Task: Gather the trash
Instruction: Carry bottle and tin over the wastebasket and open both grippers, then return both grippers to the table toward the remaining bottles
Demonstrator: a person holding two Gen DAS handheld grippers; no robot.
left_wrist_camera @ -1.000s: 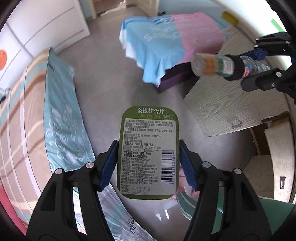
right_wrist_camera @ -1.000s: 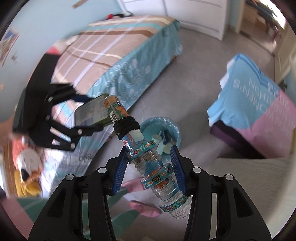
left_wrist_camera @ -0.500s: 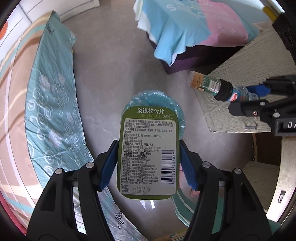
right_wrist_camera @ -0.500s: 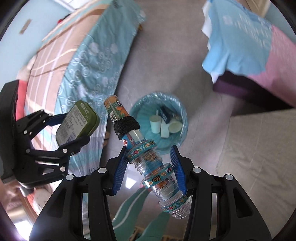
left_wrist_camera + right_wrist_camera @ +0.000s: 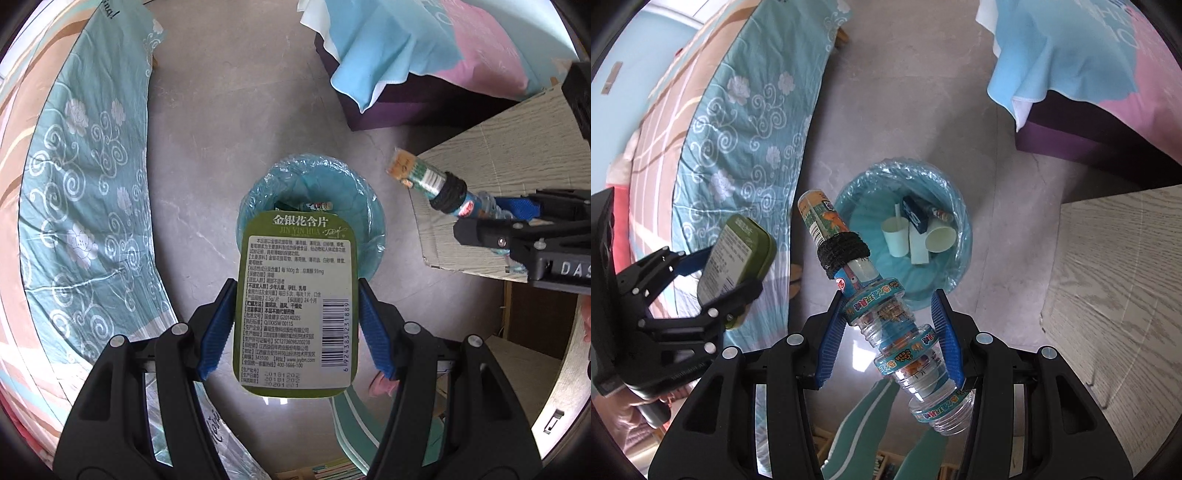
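My left gripper is shut on a flat green lozenge tin, held label-up directly above a bin lined with a blue bag. My right gripper is shut on a ribbed clear plastic bottle with colourful bands and a black ring near its neck, tilted toward the same bin. Paper cups and a dark box lie inside the bin. From the right wrist view the left gripper with the tin hangs at the left; the left wrist view has the bottle at the right.
A bed with a teal floral cover runs along the left. A purple box draped in blue and pink cloth stands beyond the bin. A pale wood table is at the right. Teal trouser legs and pink slippers of a person show below.
Both grippers have come down toward the floor, and the bin now sits larger and right under them. Both views have rolled. The tin and the bottle stay gripped.
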